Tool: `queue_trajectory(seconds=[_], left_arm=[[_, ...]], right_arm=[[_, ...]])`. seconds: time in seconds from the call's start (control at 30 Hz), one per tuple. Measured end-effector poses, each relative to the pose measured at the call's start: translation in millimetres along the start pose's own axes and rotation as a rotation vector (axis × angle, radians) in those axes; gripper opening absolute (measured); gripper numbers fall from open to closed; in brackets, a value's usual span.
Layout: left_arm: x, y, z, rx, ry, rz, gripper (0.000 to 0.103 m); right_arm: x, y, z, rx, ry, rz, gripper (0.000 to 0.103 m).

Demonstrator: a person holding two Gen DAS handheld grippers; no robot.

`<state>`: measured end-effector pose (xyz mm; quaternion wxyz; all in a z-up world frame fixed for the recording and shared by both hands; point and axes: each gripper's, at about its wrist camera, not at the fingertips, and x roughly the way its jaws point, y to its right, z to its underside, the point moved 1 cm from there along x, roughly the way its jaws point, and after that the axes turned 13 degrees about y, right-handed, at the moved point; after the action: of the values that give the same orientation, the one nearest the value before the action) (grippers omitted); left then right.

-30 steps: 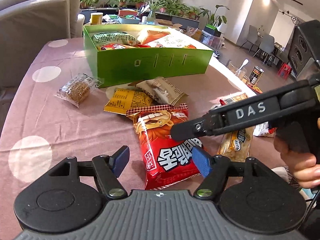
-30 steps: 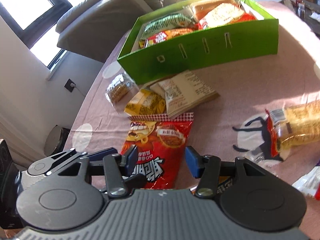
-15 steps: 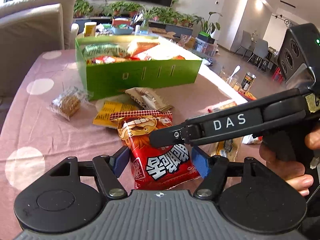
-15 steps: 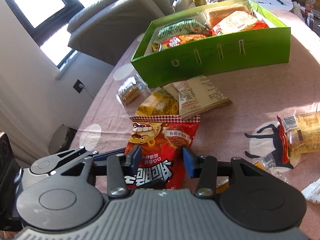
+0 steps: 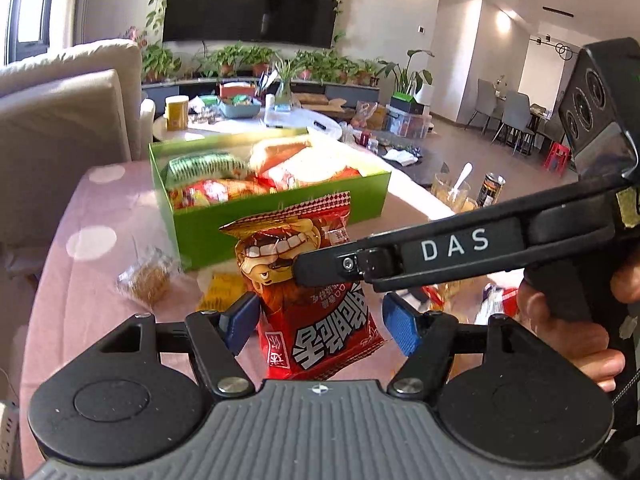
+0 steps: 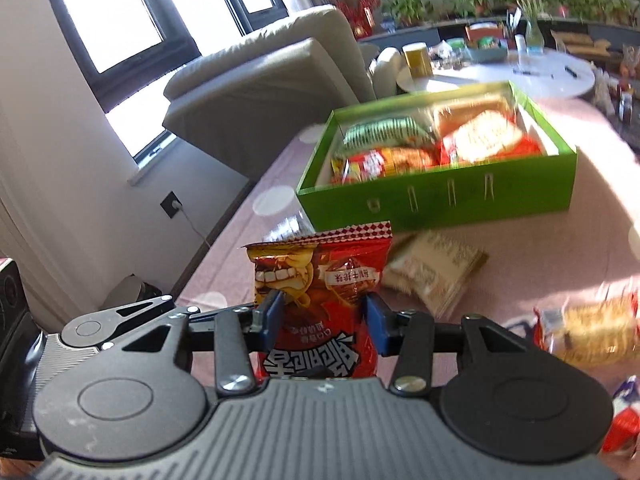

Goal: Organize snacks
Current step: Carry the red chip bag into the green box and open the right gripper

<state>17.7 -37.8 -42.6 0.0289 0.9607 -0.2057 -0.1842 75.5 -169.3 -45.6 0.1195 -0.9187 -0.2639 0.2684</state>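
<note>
While the right tongs (image 6: 323,320) clamp a red snack bag (image 6: 320,300) upright above the table (image 6: 540,248), the left tongs (image 5: 320,322) stand apart around it, before the green box (image 6: 440,200).

The red snack bag (image 6: 320,292) is glossy crinkled foil plastic. Behind it, the green box (image 6: 440,200) looks like matt cardboard, on a pink cloth tablecloth (image 6: 540,256).

Sunlit windows (image 6: 120,20), beige sofa (image 6: 260,76), wall TV (image 5: 252,0).
</note>
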Motion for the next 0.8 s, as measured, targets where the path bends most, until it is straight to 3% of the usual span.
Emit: queue_trajectory(seconds=[0.8], left_arm=[[63.5,-32.2,-59.1,0.018,0.097,-0.092,0.065]], right_arm=[[41.6,16.3,-64.1,-0.003,0.133,-0.023,0.061]])
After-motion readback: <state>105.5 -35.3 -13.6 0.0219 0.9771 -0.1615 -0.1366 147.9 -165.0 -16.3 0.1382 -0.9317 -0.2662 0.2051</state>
